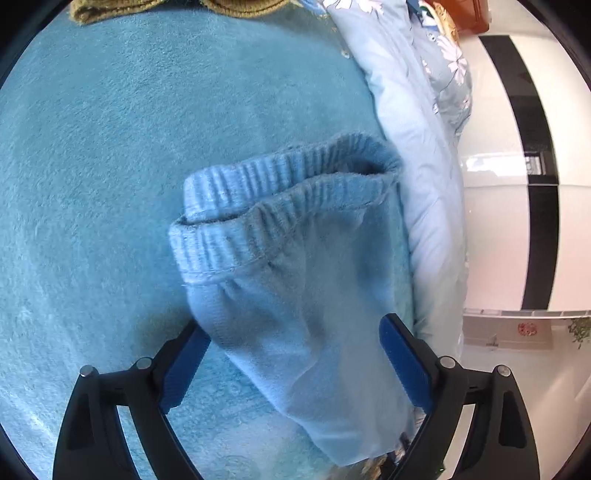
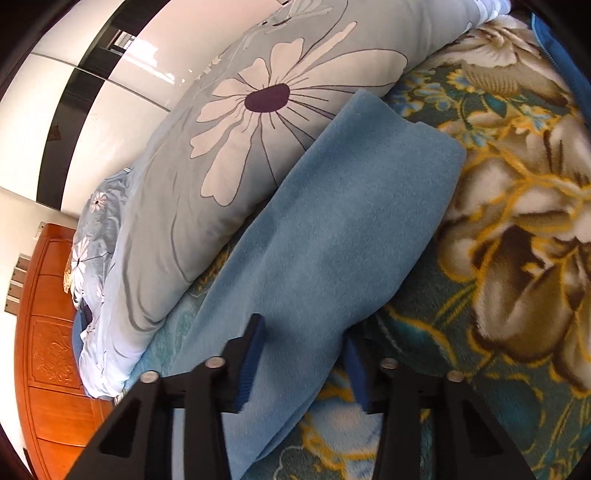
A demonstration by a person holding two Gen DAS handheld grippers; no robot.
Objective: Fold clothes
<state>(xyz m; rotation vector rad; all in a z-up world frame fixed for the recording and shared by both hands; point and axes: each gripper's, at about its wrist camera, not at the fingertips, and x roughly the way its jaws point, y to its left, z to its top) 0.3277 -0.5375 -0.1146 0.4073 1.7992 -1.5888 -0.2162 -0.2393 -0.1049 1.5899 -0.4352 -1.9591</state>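
A light blue fleece garment lies on the bed. In the left wrist view its ribbed cuff (image 1: 280,199) and sleeve-like part lie folded over the garment's wide body (image 1: 129,166). My left gripper (image 1: 291,354) is open, its blue pads (image 1: 184,373) on either side of that part, near its lower end. In the right wrist view a folded strip of the same blue fleece (image 2: 332,229) runs between the fingers of my right gripper (image 2: 303,365). The jaws stand apart around the cloth; whether they pinch it is unclear.
A grey-blue duvet with white flowers (image 2: 229,122) lies bunched along the garment's edge, also in the left wrist view (image 1: 417,122). A floral plush blanket (image 2: 517,229) covers the bed. An olive knitted item (image 1: 155,7) lies at the far end. A wooden headboard (image 2: 48,332) and glossy wardrobe doors (image 1: 517,147) stand beyond.
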